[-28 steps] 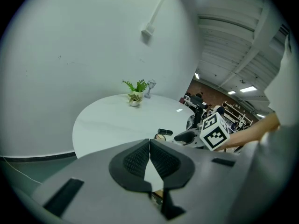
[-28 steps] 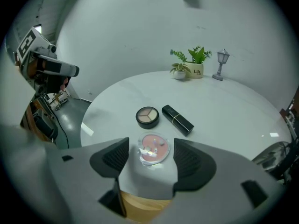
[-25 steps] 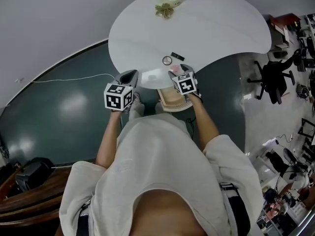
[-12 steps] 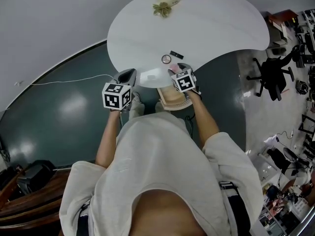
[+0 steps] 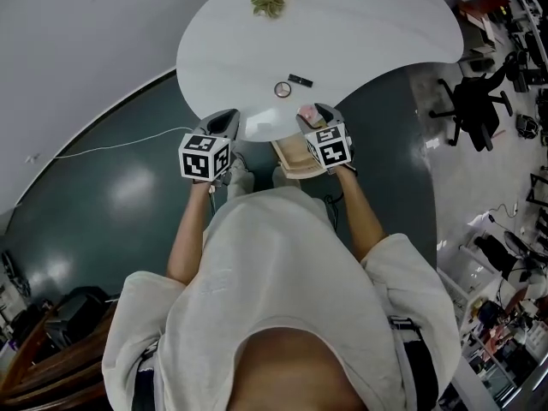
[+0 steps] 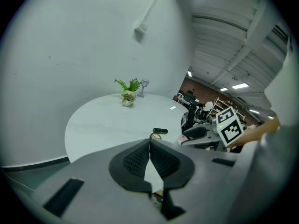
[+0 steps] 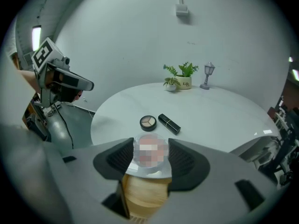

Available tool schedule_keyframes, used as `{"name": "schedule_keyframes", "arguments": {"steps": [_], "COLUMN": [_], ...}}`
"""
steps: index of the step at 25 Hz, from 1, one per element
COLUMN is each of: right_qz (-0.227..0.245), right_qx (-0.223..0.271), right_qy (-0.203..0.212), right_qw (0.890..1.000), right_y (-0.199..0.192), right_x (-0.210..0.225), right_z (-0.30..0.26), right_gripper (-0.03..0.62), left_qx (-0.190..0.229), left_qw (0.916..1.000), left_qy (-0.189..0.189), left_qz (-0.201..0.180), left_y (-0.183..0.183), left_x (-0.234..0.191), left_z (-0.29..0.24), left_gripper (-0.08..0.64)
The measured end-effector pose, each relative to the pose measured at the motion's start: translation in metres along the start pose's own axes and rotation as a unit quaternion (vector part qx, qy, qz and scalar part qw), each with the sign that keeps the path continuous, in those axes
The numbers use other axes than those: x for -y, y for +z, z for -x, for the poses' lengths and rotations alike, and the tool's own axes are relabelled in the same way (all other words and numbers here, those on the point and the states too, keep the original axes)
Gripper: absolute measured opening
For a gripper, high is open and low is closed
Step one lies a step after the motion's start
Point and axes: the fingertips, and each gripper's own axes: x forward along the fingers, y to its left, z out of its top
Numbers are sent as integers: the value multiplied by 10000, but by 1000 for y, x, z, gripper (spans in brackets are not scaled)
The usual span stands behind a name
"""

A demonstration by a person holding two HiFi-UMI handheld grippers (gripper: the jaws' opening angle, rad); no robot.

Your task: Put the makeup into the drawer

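The right gripper (image 7: pixel 150 158) has just been closing its jaws and now clamps a round pink compact (image 7: pixel 150 149) in the lower middle of its view, above the open wooden drawer (image 7: pixel 142 195). Higher up on the white table (image 7: pixel 224 111) lie an eyeshadow pan (image 7: pixel 148 121) and a black lipstick (image 7: pixel 169 123), whose long axis runs from upper left to lower right. The left gripper (image 6: pixel 149 146) has its jaws pressed together on nothing.
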Motion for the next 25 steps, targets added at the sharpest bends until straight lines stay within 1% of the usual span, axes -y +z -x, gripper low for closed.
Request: {"name": "schedule_keyframes", "arguments": {"steps": [4, 6, 8, 10, 13, 16, 18, 19, 21, 23, 25], "right_qz": [-108, -67, 33, 186, 627, 1337, 1905, 2207, 2810, 3429, 4111], "right_qx": [155, 171, 102, -78, -393, -768, -1023, -1150, -1388, -1590, -1744], "right_qy": [-105, -97, -40, 91, 344, 615, 831, 934, 1113, 1277, 1422], "right_qw": [9998, 9998, 9999, 9998, 9967, 9861, 9728, 9640, 9431, 9170, 8834], "right_y": [-8, -16, -28, -43, -65, -86, -99, -105, -118, -131, -143], "right_x": [-5, -10, -17, -26, -34, -39, -47, -51, -57, -61, -63], "right_z": [30, 41, 48, 52, 51, 41, 30, 24, 15, 6, -2], "right_gripper": [229, 229, 229, 229, 229, 229, 229, 229, 229, 229, 229], "left_qx": [-119, -185, -244, -299, -356, -406, -431, -436, -446, -460, -475], "left_qw": [9997, 9993, 9988, 9983, 9978, 9976, 9977, 9979, 9981, 9981, 9982], "left_qy": [-194, -280, -360, -430, -480, -478, -432, -405, -367, -346, -323], "left_qz": [-126, -180, -233, -274, -298, -303, -292, -273, -233, -197, -164], "left_y": [-3, -6, -11, -17, -23, -29, -32, -33, -35, -38, -41], "left_x": [11, 18, 24, 31, 40, 44, 42, 40, 39, 39, 39], "left_z": [-10, -14, -16, -17, -18, -18, -16, -14, -12, -11, -12], "left_gripper": [11, 11, 11, 11, 11, 11, 11, 11, 11, 11, 11]}}
